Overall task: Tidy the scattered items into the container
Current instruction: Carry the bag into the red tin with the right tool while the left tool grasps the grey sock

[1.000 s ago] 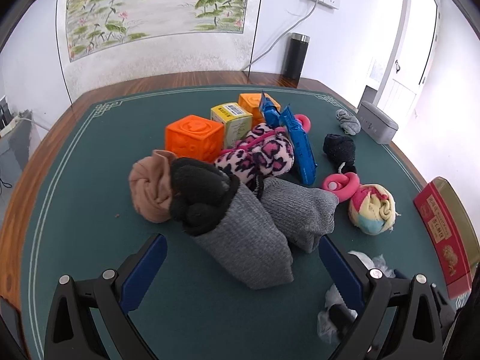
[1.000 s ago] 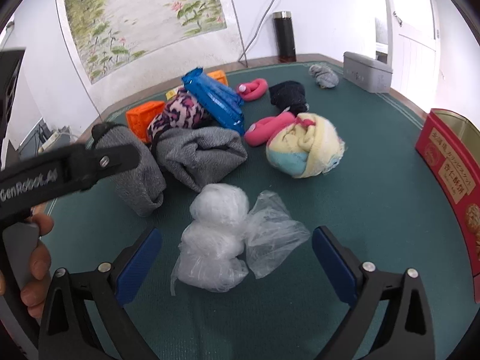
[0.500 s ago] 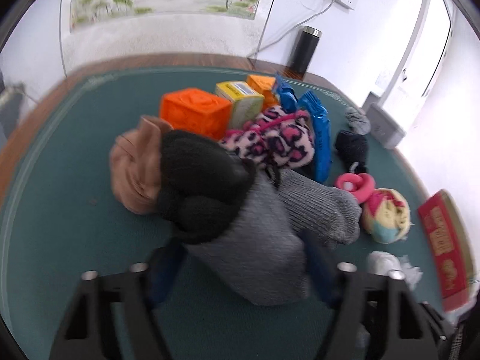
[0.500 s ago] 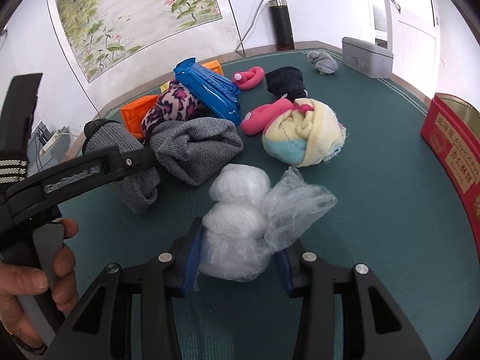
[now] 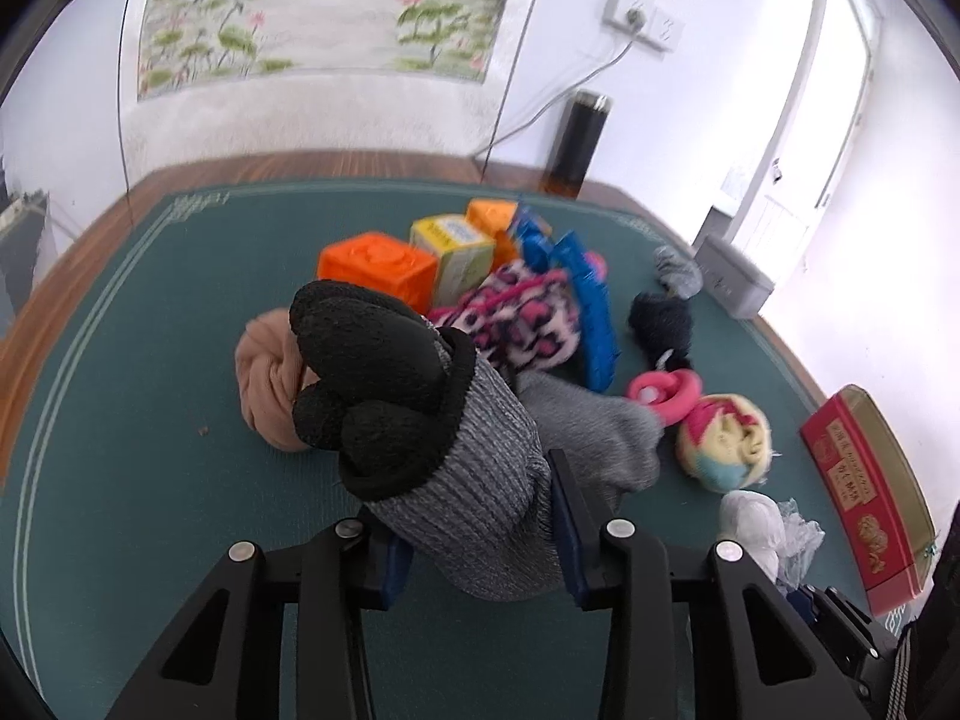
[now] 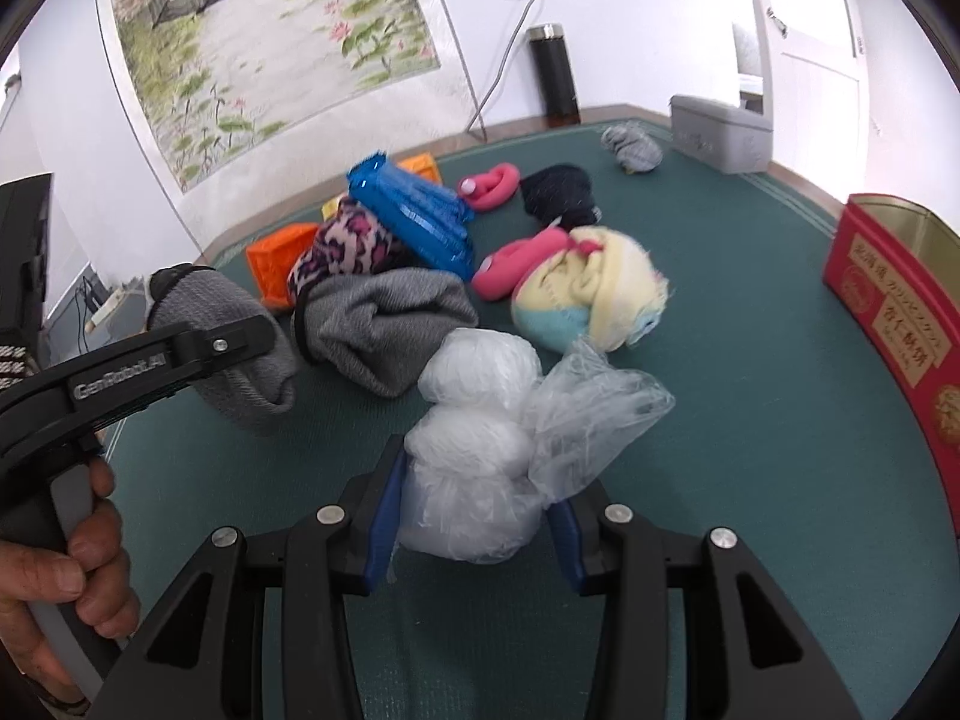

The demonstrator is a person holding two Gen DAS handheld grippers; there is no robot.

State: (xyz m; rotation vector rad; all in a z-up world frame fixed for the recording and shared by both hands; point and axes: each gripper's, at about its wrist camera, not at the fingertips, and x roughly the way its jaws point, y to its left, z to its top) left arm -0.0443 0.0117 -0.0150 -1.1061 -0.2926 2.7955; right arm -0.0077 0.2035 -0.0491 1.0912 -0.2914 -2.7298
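Note:
My left gripper [image 5: 480, 531] is shut on a grey knit sock roll with a black inner end [image 5: 438, 420], lifted above the green mat and tilted up. In the right wrist view the same grey roll [image 6: 240, 348] hangs in the left tool. My right gripper [image 6: 471, 516] is shut on a clear plastic bag of white balls [image 6: 474, 438], raised off the mat. The red tin container [image 6: 900, 324] stands open at the right edge, also seen as the red tin [image 5: 864, 492] at far right.
Scattered on the mat [image 5: 150, 360]: a tan sock ball [image 5: 267, 384], orange cube [image 5: 378, 270], leopard-print roll [image 5: 516, 324], blue packet [image 6: 414, 216], second grey roll [image 6: 384, 330], pink rings [image 5: 666, 390], pastel sock ball [image 6: 594, 294], black sock [image 6: 558, 195]. A grey box [image 6: 720, 132] sits far right. A hand [image 6: 54, 570] grips the left tool.
Both grippers closed from wide open: the left onto the grey sock roll and lifted it, the right onto the plastic bag of white balls and raised it.

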